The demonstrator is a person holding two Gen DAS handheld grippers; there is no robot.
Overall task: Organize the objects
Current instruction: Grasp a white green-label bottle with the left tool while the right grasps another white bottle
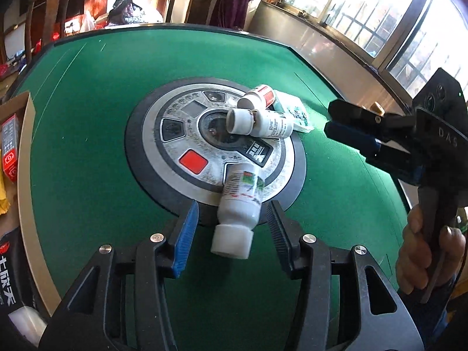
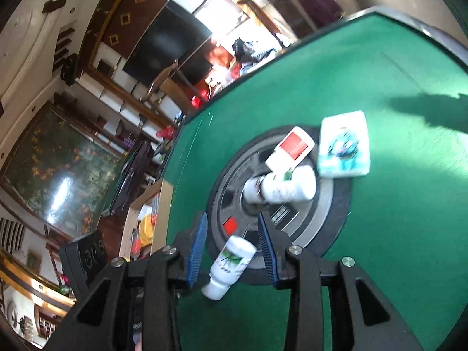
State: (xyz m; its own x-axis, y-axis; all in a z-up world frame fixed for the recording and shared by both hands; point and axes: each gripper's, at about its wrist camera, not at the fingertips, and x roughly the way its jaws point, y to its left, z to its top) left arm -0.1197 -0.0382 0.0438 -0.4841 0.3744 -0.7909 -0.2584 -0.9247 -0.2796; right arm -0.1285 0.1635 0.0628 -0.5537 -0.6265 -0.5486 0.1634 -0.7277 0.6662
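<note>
From the left wrist, little looks sorted yet: a white bottle [image 1: 238,201] lies at six o'clock on the round hub [image 1: 163,158] of the green bench [image 1: 87,87], between the left gripper [image 1: 232,228]'s parted, untouching fingers. Two more bottles [image 1: 257,117] crowd one o'clock.

From the right wrist, the right gripper [image 2: 232,248] is open; a packet [image 2: 343,146] waits at one o'clock.
</note>
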